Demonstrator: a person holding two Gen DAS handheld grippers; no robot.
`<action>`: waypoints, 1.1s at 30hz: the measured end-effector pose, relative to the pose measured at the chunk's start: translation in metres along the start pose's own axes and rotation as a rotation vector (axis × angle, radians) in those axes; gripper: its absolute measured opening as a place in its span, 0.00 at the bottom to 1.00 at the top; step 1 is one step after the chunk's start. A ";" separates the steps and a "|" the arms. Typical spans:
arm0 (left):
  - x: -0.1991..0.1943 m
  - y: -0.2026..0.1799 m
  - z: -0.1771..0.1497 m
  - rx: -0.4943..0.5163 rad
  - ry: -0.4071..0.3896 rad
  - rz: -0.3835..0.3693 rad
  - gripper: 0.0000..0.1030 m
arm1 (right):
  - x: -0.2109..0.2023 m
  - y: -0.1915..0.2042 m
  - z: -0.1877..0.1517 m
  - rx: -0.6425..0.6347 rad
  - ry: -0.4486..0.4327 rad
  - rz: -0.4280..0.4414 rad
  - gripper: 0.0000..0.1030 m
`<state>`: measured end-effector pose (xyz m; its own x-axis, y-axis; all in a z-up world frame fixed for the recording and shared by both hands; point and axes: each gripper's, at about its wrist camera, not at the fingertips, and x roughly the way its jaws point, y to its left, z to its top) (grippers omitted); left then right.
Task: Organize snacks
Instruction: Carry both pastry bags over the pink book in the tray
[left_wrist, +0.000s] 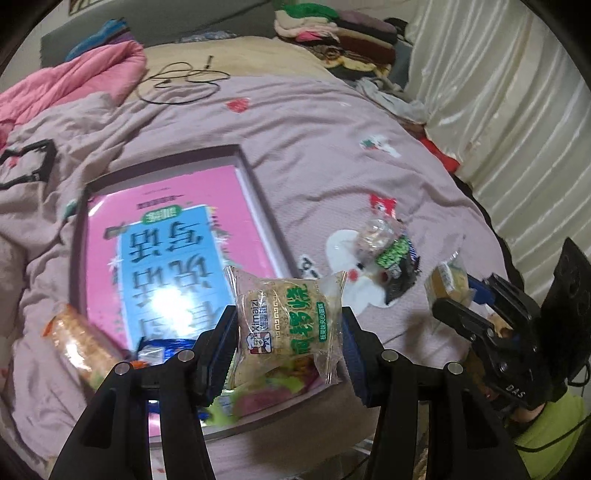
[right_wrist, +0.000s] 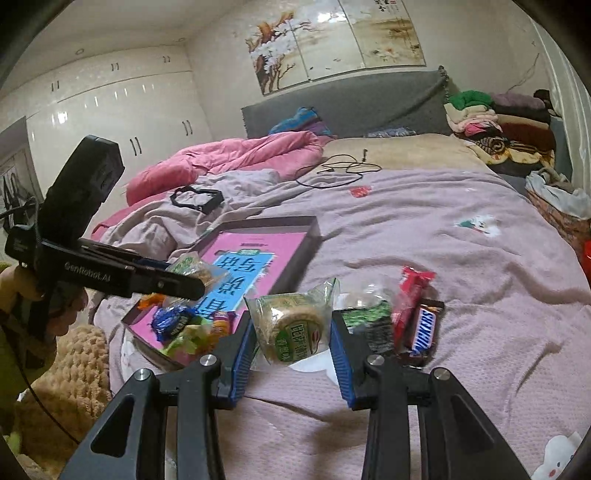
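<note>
My left gripper (left_wrist: 288, 332) is shut on a clear-wrapped pastry with green print (left_wrist: 284, 317), held above the near end of a shallow box (left_wrist: 255, 173) lined with a pink and blue sheet. From the right wrist view the left gripper (right_wrist: 184, 275) hovers over the box (right_wrist: 314, 229) with its pastry (right_wrist: 194, 269). My right gripper (right_wrist: 293, 343) is shut on a round wrapped cake (right_wrist: 295, 328) above the bed, seen from the left wrist view as the right gripper (left_wrist: 461, 291) with the cake (left_wrist: 447, 280). A Snickers bar (right_wrist: 424, 328), a red packet (right_wrist: 410, 295) and a green-black packet (right_wrist: 369, 317) lie on the blanket.
An orange-wrapped snack (left_wrist: 77, 339) and a blue wrapper (left_wrist: 159, 350) lie at the box's near end. A black cable (left_wrist: 181, 81), a pink duvet (right_wrist: 229, 158) and a clothes pile (right_wrist: 495, 122) lie farther up the bed. A beige plush (right_wrist: 74, 369) is at lower left.
</note>
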<state>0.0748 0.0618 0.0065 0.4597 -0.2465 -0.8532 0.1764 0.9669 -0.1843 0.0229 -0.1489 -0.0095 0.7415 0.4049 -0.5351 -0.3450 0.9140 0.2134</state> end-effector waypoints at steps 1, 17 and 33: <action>-0.002 0.003 0.000 -0.005 -0.005 0.006 0.53 | 0.000 0.002 0.000 -0.003 0.001 0.003 0.38; -0.043 0.060 -0.016 -0.118 -0.076 0.059 0.53 | 0.004 0.029 0.004 -0.012 0.000 0.036 0.38; -0.058 0.089 -0.036 -0.171 -0.097 0.106 0.54 | 0.022 0.063 0.005 -0.055 0.033 0.078 0.38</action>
<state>0.0327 0.1648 0.0215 0.5511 -0.1401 -0.8226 -0.0236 0.9828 -0.1832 0.0203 -0.0821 -0.0033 0.6920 0.4729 -0.5454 -0.4330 0.8765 0.2106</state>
